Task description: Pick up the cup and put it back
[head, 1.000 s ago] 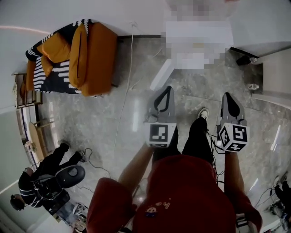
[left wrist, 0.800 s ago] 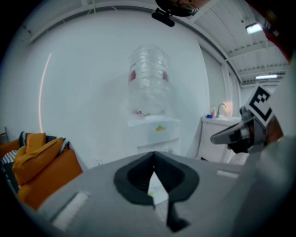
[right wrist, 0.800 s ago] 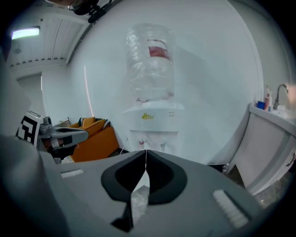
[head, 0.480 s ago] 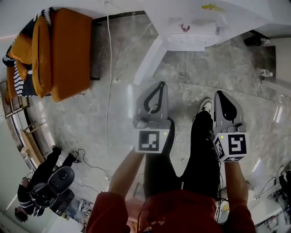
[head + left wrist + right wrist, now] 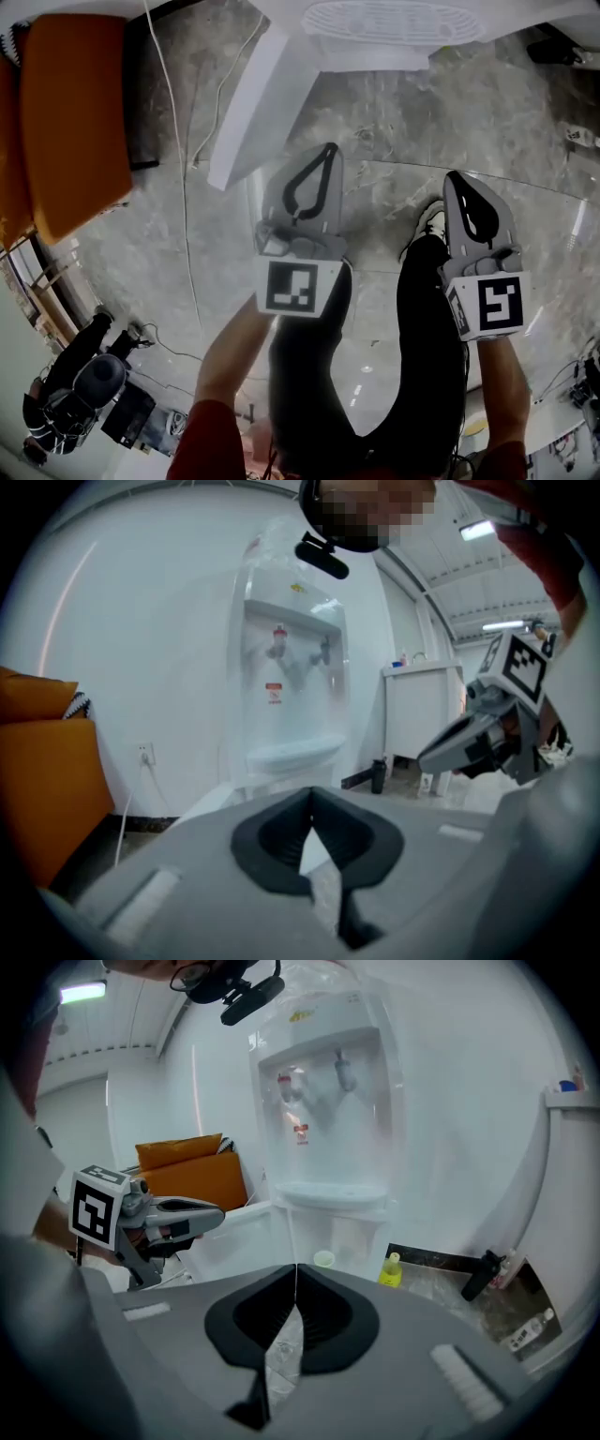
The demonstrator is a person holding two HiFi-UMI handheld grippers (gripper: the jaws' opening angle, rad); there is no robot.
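Observation:
A small pale cup (image 5: 323, 1259) stands low against the front of the white water dispenser (image 5: 328, 1101), seen just beyond my right gripper's tips in the right gripper view. The cup does not show in the head view or the left gripper view. Both grippers are held out side by side above the floor, pointing at the dispenser (image 5: 394, 23). My left gripper (image 5: 328, 150) is shut and holds nothing; its jaws (image 5: 311, 791) meet at the tips. My right gripper (image 5: 455, 176) is shut and empty too (image 5: 295, 1267). Each gripper shows in the other's view: the left (image 5: 202, 1213), the right (image 5: 427, 757).
An orange sofa (image 5: 66, 122) stands left, with a cable (image 5: 178, 187) trailing over the marble floor. Beside the dispenser's base stand a yellow bottle (image 5: 391, 1269) and a black bottle (image 5: 478, 1274). A white cabinet (image 5: 422, 714) is right of the dispenser. A seated person (image 5: 66, 384) is at lower left.
The head view has moved closer to the dispenser, whose drip tray now sits at the top edge; the sofa has slid left. Both grippers stayed shut and advanced with the person.

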